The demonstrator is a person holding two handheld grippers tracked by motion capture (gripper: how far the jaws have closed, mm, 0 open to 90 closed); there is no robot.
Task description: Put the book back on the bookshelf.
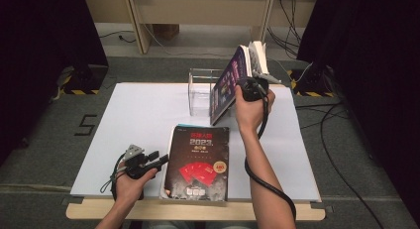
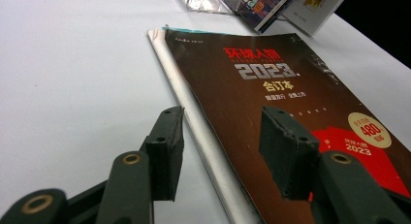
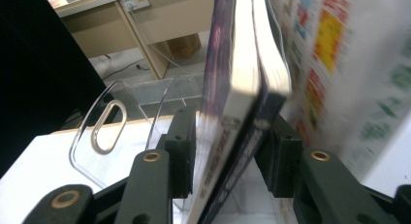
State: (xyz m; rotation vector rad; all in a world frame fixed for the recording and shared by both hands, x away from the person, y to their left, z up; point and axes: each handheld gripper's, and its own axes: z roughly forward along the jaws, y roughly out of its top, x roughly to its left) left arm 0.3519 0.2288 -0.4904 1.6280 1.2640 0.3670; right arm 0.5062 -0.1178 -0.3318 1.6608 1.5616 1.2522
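Gripping a tilted magazine (image 3: pixel 232 112), right gripper (image 3: pixel 228 151); left gripper (image 2: pixel 220 146) half-open, fingers empty, astride dark book (image 2: pixel 291 103).

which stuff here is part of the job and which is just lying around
In the job:
- right gripper, clamped on the purple book
- clear acrylic rack
- dark 2023 book, flat on the table
- left gripper, open beside it

Lying about:
- floor cables
- wooden desk legs

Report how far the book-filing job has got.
Done: nothing stands in the clear acrylic rack yet. In hand: the right gripper clamps a thick purple book, tilted beside the rack. Left: the dark 2023 book lies flat, the left gripper open at its edge.
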